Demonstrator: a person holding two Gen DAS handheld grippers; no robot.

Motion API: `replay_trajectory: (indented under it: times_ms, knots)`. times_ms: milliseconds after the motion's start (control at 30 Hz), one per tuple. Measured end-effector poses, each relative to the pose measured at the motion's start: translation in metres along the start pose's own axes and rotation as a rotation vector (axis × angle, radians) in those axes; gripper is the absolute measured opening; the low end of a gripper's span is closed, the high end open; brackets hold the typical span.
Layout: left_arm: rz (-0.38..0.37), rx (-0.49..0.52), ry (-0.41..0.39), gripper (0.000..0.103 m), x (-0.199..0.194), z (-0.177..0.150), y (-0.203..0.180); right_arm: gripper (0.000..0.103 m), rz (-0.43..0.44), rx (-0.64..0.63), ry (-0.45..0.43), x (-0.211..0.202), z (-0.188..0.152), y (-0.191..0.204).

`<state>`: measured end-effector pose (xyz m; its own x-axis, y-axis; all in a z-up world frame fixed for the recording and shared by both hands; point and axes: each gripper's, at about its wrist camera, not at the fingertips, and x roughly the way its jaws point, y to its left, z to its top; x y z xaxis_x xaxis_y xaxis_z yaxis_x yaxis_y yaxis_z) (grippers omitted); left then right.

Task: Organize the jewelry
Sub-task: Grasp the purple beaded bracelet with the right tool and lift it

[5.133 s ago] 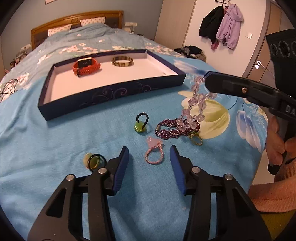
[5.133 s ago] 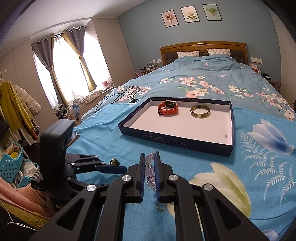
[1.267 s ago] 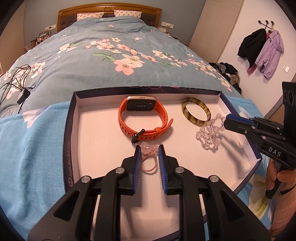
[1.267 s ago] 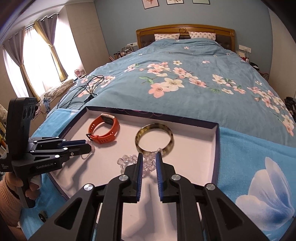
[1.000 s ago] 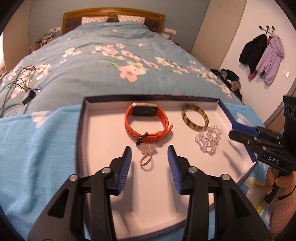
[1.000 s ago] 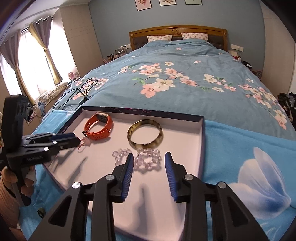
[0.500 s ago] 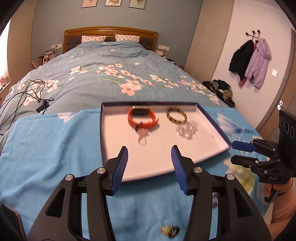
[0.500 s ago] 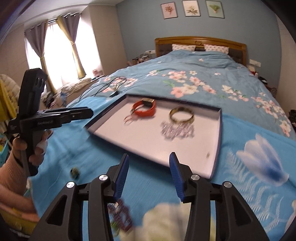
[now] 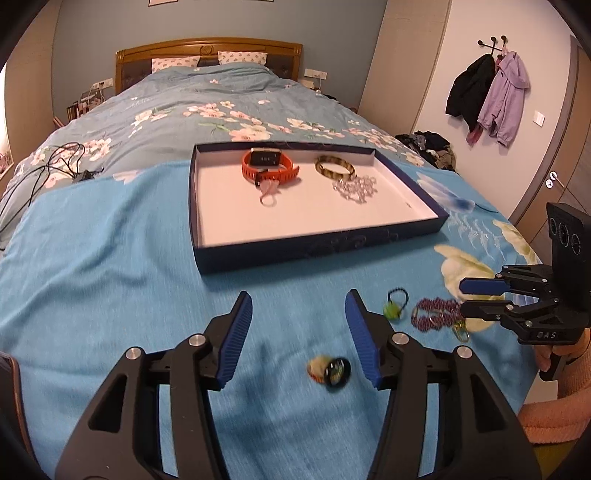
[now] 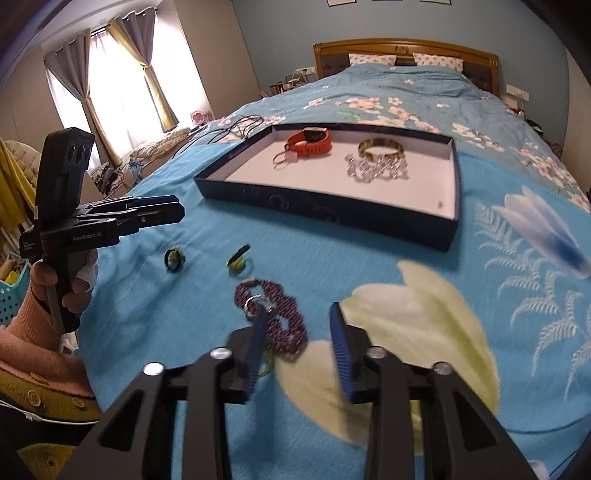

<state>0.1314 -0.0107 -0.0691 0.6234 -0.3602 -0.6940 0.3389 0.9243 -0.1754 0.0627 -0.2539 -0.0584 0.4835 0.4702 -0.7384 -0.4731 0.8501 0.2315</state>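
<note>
While four pieces already lie in the shallow navy cardboard tray [image 9: 321, 254], both grippers sit near the loose items on the blue bedspread [image 9: 110, 266]. Left gripper [image 9: 298, 332] – jaws have just been opening, about half wide, empty – hovers by the dark ring with a yellowish stone [image 9: 330, 369]. Right gripper [image 10: 297, 345] – jaws have just been closing, part open, empty – is just right of the purple beaded bracelet [image 10: 275, 306]. Centre each piece between the pads before closing – small things slip.

Blue wall [image 10: 280, 26], wooden headboard [image 9: 208, 51], curtained bright window [image 10: 110, 74], coats [image 9: 487, 96] on hooks.
</note>
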Motion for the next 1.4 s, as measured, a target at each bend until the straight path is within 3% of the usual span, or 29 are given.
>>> replay_trajectory:
  times_ms: [167, 233, 300, 667, 933, 1400]
  knots:
    - [-0.012, -0.006, 0.014, 0.053, 0.0, -0.006, 0.0, 0.02, -0.014, -0.004, 0.025, 0.006, -0.003, 0.003]
    - [-0.015, -0.01, 0.018, 0.053, -0.001, -0.008, -0.001, 0.006, -0.011, -0.004, 0.028, 0.006, -0.003, 0.002]
    - [-0.023, -0.01, 0.022, 0.053, -0.001, -0.01, -0.001, 0.005, -0.018, -0.005, 0.014, 0.004, -0.004, 0.003]
    - [-0.064, 0.074, 0.048, 0.053, -0.004, -0.022, -0.019, 0.004, -0.021, -0.027, -0.122, -0.022, 0.017, 0.015]
    - [-0.018, 0.098, 0.063, 0.049, 0.0, -0.028, -0.025, 0.004, -0.017, -0.038, -0.183, -0.034, 0.032, 0.021]
    - [0.074, 0.115, 0.101, 0.041, 0.01, -0.029, -0.029, 0.004, -0.005, -0.023, -0.199, -0.031, 0.033, 0.02]
